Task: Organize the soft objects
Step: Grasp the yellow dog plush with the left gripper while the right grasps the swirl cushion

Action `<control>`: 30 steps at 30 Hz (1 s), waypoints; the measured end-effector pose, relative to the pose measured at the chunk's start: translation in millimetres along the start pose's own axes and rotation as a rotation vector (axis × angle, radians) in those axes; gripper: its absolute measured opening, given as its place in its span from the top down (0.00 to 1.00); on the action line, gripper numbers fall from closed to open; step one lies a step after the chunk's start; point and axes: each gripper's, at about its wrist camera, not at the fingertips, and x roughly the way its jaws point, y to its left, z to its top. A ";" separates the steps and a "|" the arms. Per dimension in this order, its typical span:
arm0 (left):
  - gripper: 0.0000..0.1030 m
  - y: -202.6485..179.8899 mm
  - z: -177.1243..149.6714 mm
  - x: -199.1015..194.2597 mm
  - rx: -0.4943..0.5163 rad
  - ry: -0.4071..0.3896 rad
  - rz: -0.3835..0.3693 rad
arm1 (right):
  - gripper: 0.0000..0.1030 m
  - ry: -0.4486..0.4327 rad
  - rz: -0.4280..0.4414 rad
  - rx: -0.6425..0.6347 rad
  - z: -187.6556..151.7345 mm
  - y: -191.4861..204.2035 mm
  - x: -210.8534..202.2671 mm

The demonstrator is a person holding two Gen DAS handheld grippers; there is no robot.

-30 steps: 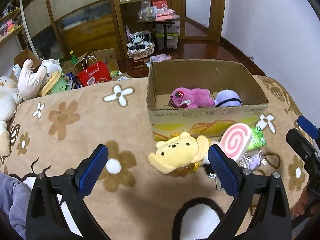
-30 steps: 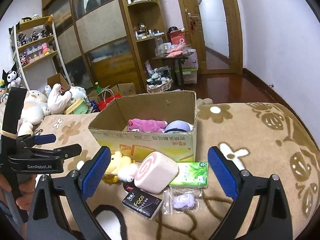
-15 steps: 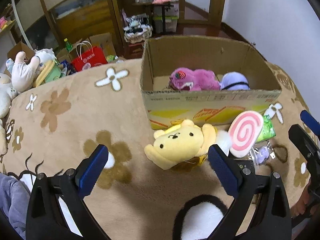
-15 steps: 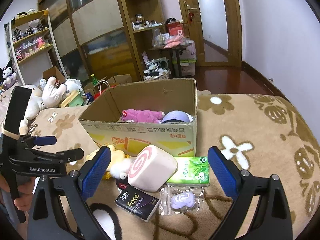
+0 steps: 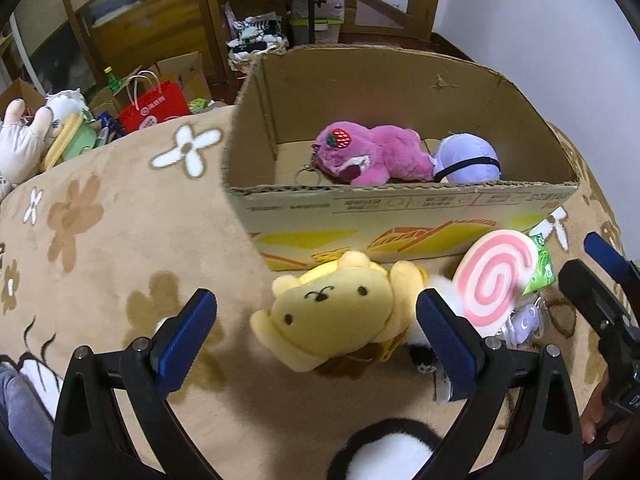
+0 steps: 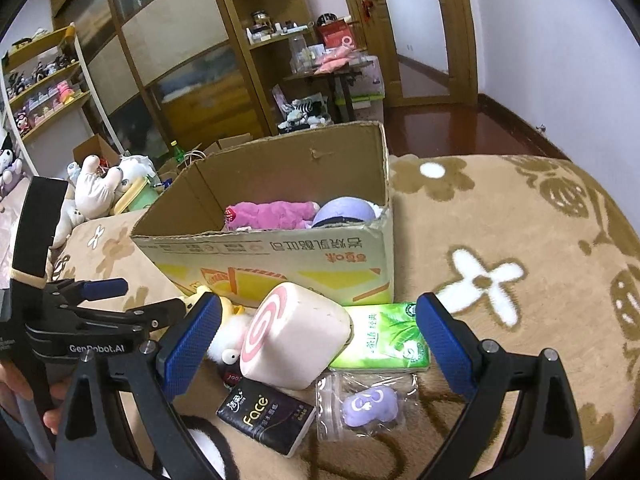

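A yellow dog plush (image 5: 332, 320) lies on the brown flowered blanket in front of a cardboard box (image 5: 400, 216). My left gripper (image 5: 316, 336) is open, its blue pads on either side of the plush. A pink swirl cushion (image 5: 494, 280) leans by the box; it also shows in the right wrist view (image 6: 292, 336). Inside the box lie a pink plush (image 5: 368, 156) and a lilac ball plush (image 5: 466, 160). My right gripper (image 6: 316, 344) is open and empty, hovering over the swirl cushion.
A green tissue pack (image 6: 380, 340), a black tissue pack (image 6: 264, 416) and a bagged lilac toy (image 6: 368, 404) lie near the cushion. Stuffed animals (image 5: 24, 140) and a red bag (image 5: 154, 104) are at the blanket's far left. Shelves stand behind.
My left gripper has moved forward and down until its open pads flank the yellow plush. My right gripper has drifted slightly closer to the swirl cushion.
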 end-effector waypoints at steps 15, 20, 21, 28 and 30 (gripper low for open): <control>0.04 -6.1 4.1 38.7 0.005 0.050 -0.027 | 0.04 0.059 0.025 0.035 -0.9 -4.6 31.3; 0.04 1.7 0.6 53.7 -0.034 0.093 -0.056 | 0.05 0.082 0.036 0.056 -5.7 -5.6 39.3; 0.04 2.9 0.3 56.4 -0.039 0.098 -0.057 | 0.05 0.085 0.036 0.050 -6.1 -4.4 40.8; 0.04 7.5 1.2 68.6 -0.050 0.118 -0.061 | 0.13 0.098 0.051 0.047 -7.5 -2.1 49.2; 0.04 10.1 0.7 71.7 -0.062 0.125 -0.070 | 0.13 0.098 0.053 0.049 -7.5 -2.0 50.7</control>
